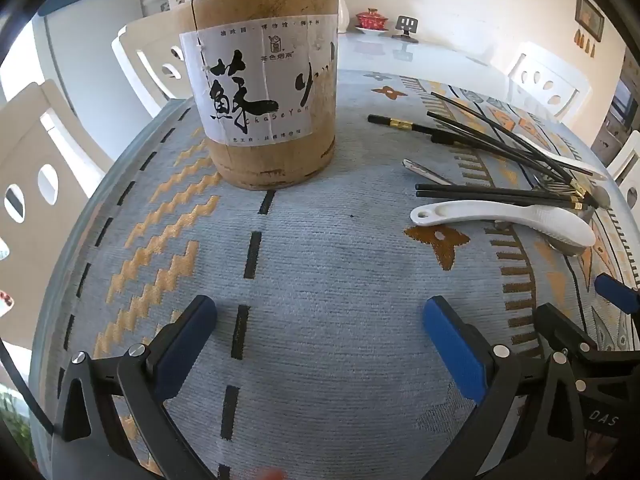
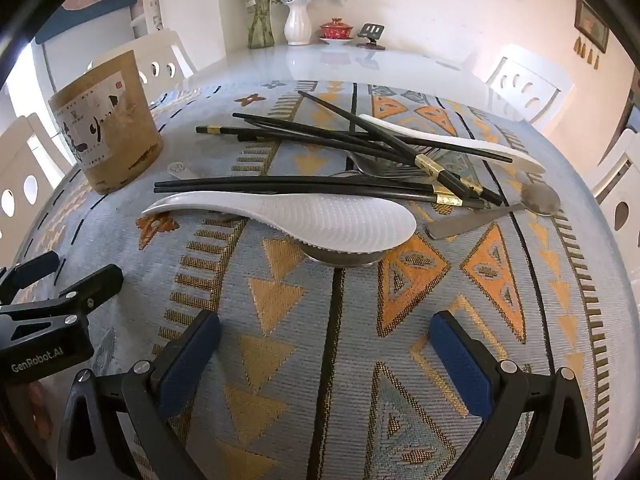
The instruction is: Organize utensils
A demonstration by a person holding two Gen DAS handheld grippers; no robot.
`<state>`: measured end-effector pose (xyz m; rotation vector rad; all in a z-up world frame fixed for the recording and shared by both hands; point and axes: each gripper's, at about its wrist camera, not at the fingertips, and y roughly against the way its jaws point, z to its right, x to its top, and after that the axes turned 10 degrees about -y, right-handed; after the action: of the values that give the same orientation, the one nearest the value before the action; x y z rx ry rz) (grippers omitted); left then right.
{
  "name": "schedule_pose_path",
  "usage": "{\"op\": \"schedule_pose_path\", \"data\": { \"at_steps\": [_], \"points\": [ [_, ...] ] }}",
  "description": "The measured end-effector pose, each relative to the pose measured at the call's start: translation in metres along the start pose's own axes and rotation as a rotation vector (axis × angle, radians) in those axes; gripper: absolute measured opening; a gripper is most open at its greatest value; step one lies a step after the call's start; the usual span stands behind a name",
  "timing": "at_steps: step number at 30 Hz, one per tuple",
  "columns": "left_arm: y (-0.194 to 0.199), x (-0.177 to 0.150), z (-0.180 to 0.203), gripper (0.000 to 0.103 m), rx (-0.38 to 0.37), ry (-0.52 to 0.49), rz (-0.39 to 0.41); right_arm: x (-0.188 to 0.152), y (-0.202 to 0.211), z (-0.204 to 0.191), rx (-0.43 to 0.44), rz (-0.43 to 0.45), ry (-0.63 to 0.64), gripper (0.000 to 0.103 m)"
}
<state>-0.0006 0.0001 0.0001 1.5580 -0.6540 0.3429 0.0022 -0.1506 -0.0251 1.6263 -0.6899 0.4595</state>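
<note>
Right hand-held gripper [image 2: 324, 360] hangs released, left [image 1: 320, 344] too; white spoon [image 2: 288, 216] looks light, stiff, slippery: pinch its slim handle, I'd say.

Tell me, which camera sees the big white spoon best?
The right wrist view: the big white spoon lies close and whole there, bumpy bowl resting on a metal spoon. The left wrist view shows it smaller, off to the right.

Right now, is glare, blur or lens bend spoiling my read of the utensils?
Left wrist view: sharp; bamboo holder bulges from fisheye. Right wrist view: white rice paddle and black chopsticks crisp; glare only on the far glossy tabletop; edges curve.
</note>
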Motion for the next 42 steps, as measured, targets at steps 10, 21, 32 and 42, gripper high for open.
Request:
{"op": "schedule_pose_path", "data": {
  "at_steps": [10,21,32,42],
  "points": [
    [0.0001,0.0016,0.0017,0.103,0.008,-0.005,-0.005,0.0028,0.0007,0.0059,0.008,-0.001,-0.004,0.103],
    [-0.0008,0.0028,0.0003,0.103,0.011,-0.003,-0.006,0.0002,-0.0001,0.0007,0.001,0.003,-0.003,0.103],
    [-0.0035,0.0022,0.0060,0.103,0.039,-0.001,-0.008,-0.0001,0.0007,0.0001,0.008,0.004,-0.007,0.103],
    [-0.0031,0.0011,0.0053,0.103,0.035,0.011,-0.007,0.0002,0.0004,0.0014,0.008,0.005,-0.010,0.103]
  ]
}}
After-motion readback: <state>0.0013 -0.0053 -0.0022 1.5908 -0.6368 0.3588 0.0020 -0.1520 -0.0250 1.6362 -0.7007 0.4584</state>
